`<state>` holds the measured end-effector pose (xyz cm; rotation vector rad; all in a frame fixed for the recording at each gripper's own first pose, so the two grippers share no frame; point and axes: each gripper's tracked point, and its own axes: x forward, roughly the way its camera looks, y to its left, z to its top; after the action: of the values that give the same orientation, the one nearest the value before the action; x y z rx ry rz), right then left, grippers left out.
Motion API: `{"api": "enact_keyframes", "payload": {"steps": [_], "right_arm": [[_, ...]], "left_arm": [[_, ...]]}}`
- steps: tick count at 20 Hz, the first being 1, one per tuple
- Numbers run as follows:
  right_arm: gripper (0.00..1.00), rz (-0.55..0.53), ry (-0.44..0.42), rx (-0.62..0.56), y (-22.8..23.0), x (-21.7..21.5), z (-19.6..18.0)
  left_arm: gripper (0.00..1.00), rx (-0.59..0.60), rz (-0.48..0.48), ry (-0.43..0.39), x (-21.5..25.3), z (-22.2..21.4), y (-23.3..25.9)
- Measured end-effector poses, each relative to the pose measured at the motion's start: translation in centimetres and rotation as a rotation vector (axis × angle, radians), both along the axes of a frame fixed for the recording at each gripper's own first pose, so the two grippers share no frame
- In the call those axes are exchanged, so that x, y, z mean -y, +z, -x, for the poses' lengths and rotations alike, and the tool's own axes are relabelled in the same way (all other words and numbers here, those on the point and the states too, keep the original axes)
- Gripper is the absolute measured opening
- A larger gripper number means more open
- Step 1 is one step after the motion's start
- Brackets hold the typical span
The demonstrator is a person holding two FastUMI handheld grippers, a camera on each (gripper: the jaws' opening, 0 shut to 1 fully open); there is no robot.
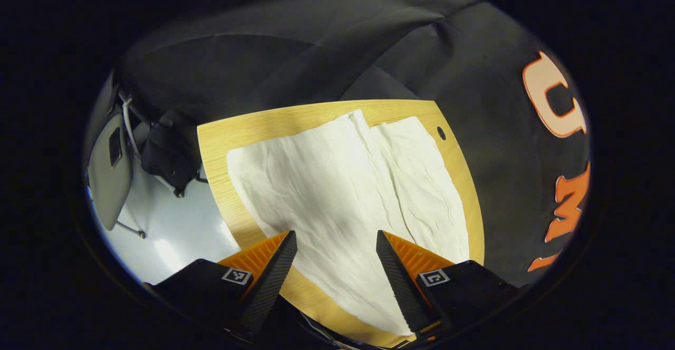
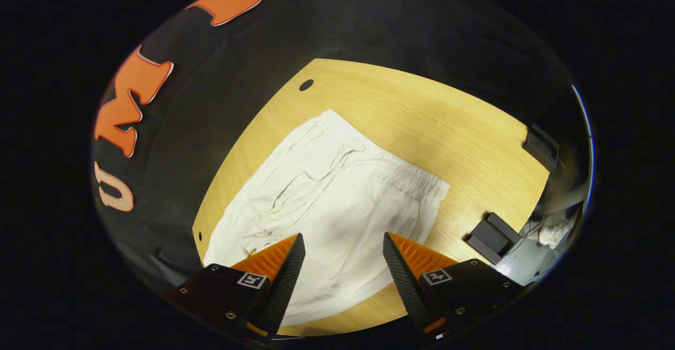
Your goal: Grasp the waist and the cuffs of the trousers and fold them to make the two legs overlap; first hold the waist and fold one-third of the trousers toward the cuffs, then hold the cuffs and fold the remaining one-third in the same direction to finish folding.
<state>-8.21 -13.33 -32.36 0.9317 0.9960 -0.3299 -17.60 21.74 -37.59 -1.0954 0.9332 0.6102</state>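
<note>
Jaws apart — trousers [image 1: 337, 192] flat beneath both.

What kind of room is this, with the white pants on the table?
Probably a recording booth, not a home: black cloth wall surrounds a bare wooden table, white trousers lie spread on it, and black clamps grip the table's edge.

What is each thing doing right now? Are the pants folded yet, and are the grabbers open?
trousers: spread flat on the table, legs side by side, not folded yet
left gripper: open, above the legs, holding nothing
right gripper: open, above the waist end, holding nothing
wooden table: trousers lying on it
</note>
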Motion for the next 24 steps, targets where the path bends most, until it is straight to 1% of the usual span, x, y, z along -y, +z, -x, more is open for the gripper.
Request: {"api": "enact_keyframes", "payload": {"steps": [3, 7, 10, 12, 13, 14, 15, 17, 19, 22, 23, 24], "right_arm": [[0.91, -0.020, -0.015, -0.047, -1.8, 0.3, 0.9], [0.91, -0.048, -0.018, -0.070, -2.6, -0.3, 1.3], [0.91, -0.040, -0.021, -0.087, -3.2, -0.3, 2.0], [0.91, -0.032, -0.022, -0.093, -3.3, -0.3, 2.2], [0.91, -0.030, -0.022, -0.095, -3.4, -0.3, 2.3], [0.91, -0.028, -0.027, -0.097, -3.3, -0.4, 2.3], [0.91, -0.031, -0.038, -0.097, -3.3, -0.4, 2.4], [0.91, -0.052, -0.074, -0.093, -3.4, -0.8, 2.5], [0.91, -0.068, -0.094, -0.098, -3.6, -1.3, 2.9], [0.91, -0.059, -0.112, -0.104, -3.8, -1.5, 3.6], [0.91, -0.056, -0.122, -0.103, -3.9, -1.4, 3.8], [0.91, -0.057, -0.130, -0.100, -3.8, -1.4, 4.0]], "left_arm": [[1.00, -0.015, 0.011, 0.033, -1.6, 1.3, -0.9], [0.99, -0.027, 0.074, 0.103, -2.6, 2.9, -2.2], [0.99, -0.021, 0.087, 0.115, -3.2, 3.5, -3.1], [1.00, 0.013, 0.103, 0.133, -3.9, 3.2, -3.5], [0.95, 0.008, 0.111, 0.134, -4.0, 3.1, -3.9], [1.00, -0.002, 0.116, 0.133, -4.0, 3.3, -4.3], [0.99, 0.021, 0.115, 0.145, -4.5, 2.6, -4.2], [0.94, 0.056, 0.126, 0.163, -4.8, 1.8, -4.3], [0.95, 0.093, 0.144, 0.173, -5.1, 0.6, -4.6], [0.91, 0.155, 0.172, 0.175, -5.2, -1.2, -4.6], [0.87, 0.173, 0.180, 0.172, -5.2, -1.7, -4.6], [0.85, 0.190, 0.186, 0.165, -5.3, -2.1, -4.6]]}}
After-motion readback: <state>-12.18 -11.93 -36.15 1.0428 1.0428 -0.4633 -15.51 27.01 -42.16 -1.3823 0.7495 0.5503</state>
